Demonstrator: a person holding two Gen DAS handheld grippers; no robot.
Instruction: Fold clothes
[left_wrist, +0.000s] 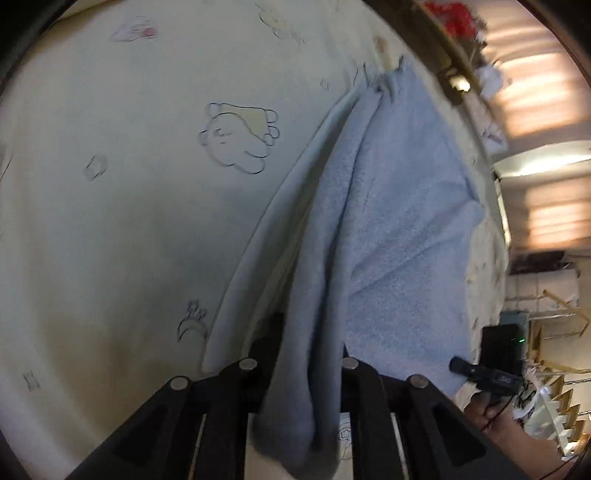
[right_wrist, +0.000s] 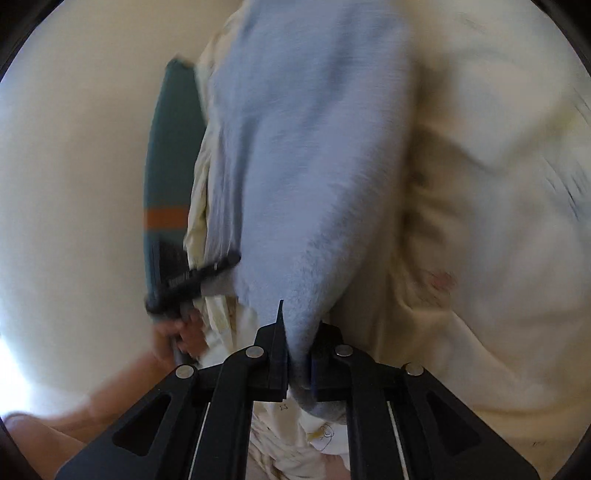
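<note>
Left claw (left_wrist: 306, 369): clamped on a bunched edge of the pale blue towel (left_wrist: 388, 221), low centre of the left wrist view.
Towel: stretches toward upper right over the cartoon-print bedsheet (left_wrist: 129, 184).
Right claw (right_wrist: 299, 354): clamped on a towel corner (right_wrist: 306, 166), lower centre of the right wrist view; cloth fills the upper middle.

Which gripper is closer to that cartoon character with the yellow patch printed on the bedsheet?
Left. The left gripper holds the blue towel just below and right of the cartoon print on the sheet. The right gripper, pinching the towel's other end, shows no such print nearby.
</note>
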